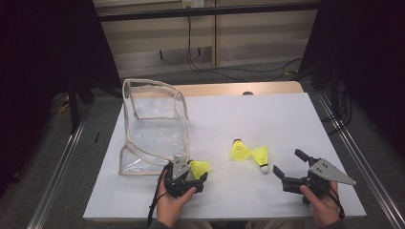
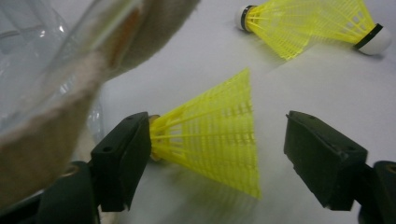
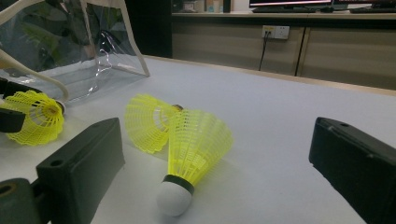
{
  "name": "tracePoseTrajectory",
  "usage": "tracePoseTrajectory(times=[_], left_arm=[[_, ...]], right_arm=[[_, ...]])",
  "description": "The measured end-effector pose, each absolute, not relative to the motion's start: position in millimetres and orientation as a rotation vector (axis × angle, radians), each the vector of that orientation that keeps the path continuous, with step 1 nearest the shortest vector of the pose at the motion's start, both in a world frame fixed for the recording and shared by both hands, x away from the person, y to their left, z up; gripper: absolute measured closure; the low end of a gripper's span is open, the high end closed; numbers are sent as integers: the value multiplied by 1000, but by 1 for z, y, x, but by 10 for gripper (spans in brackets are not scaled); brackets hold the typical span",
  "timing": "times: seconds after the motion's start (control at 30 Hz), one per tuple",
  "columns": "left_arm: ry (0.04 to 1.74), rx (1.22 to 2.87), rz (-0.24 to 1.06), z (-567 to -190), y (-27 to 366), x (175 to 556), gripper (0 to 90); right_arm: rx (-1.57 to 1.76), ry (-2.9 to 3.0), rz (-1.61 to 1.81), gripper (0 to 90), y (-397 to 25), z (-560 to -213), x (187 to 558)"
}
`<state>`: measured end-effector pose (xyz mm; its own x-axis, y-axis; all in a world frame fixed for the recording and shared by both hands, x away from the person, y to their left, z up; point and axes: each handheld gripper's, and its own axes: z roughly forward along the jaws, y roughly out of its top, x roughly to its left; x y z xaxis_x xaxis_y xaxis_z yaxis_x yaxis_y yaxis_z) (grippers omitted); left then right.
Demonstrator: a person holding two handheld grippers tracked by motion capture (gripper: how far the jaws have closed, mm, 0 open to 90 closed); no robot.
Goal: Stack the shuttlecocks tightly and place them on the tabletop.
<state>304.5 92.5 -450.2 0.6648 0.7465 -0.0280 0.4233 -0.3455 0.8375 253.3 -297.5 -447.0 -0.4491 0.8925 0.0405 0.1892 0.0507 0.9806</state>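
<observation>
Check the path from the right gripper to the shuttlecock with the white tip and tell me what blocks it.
Nothing visible blocks it. The right gripper is open, and bare table lies between it and the white-tipped shuttlecock. A second shuttlecock lies behind, touching it.

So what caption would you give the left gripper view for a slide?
Open tool around a yellow shuttlecock beside a clear bag, two more shuttlecocks behind.

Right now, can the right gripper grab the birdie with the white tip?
Probably yes. The right gripper is open, and the white-tipped shuttlecock lies on the table just ahead between its jaws. A second shuttlecock touches it and might get nudged.
</observation>
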Motion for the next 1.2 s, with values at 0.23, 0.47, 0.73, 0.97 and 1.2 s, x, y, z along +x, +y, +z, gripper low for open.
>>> tracePoseTrajectory(times=[0.23,0.47,0.73,0.97,1.2], left_arm=[[915,1978,485,-449,95,304,423],[917,1976,495,-445,96,304,633],[931,1990,459,-444,96,303,825],[890,1978,378,-436,90,299,885],[865,1946,305,-422,83,296,887]], right_arm=[[1093,1709,1448,24,-297,-447,253],[1096,1707,1449,24,-298,-448,254],[1102,1707,1447,24,-299,-448,254],[1104,1706,1448,24,-299,-448,254],[1101,1703,1446,24,-300,-448,254]])
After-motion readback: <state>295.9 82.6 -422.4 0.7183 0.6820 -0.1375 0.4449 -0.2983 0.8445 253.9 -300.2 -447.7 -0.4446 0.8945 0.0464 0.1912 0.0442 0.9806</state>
